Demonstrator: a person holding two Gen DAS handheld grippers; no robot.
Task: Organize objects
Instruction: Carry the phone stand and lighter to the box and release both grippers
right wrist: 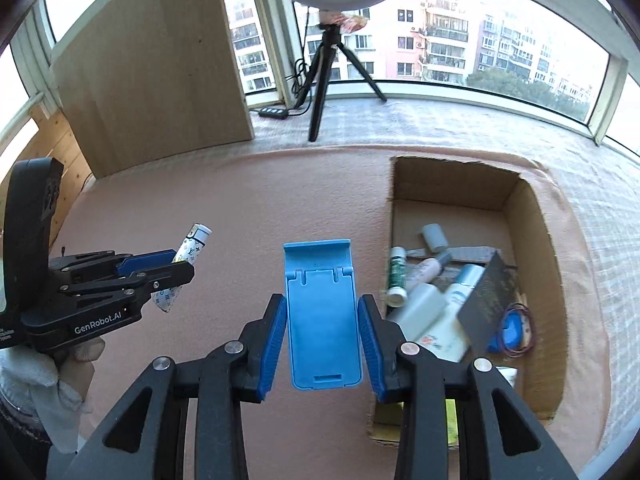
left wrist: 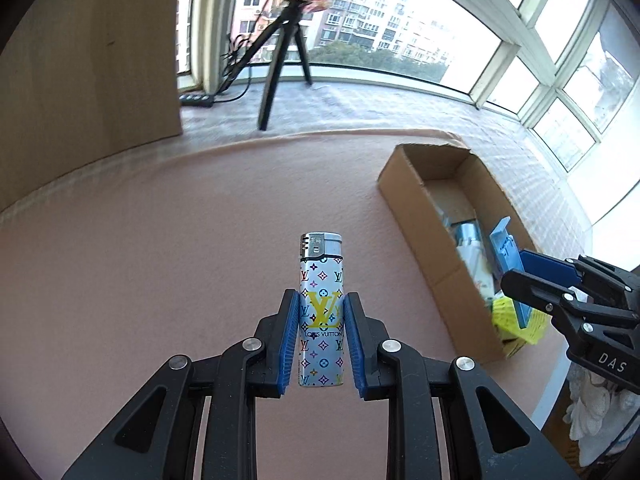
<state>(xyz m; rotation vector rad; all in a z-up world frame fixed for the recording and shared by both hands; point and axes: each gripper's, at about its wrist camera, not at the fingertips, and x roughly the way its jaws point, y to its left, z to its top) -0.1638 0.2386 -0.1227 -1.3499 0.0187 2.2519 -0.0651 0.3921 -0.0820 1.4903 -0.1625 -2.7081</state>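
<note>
My left gripper (left wrist: 322,312) is shut on a patterned silver lighter (left wrist: 321,312), held upright above the pink table; it also shows at the left of the right wrist view (right wrist: 188,254). My right gripper (right wrist: 323,320) is shut on a blue plastic phone stand (right wrist: 322,312), held above the table just left of the open cardboard box (right wrist: 536,216). In the left wrist view the right gripper (left wrist: 520,280) holds the stand (left wrist: 506,248) over the box (left wrist: 404,196).
The box holds several bottles and tubes (right wrist: 428,304), a dark carton (right wrist: 492,292) and a yellow item (left wrist: 516,320). A black tripod (right wrist: 328,80) and a power strip (right wrist: 274,113) stand on the windowsill. A wooden panel (right wrist: 152,80) rises at the back left.
</note>
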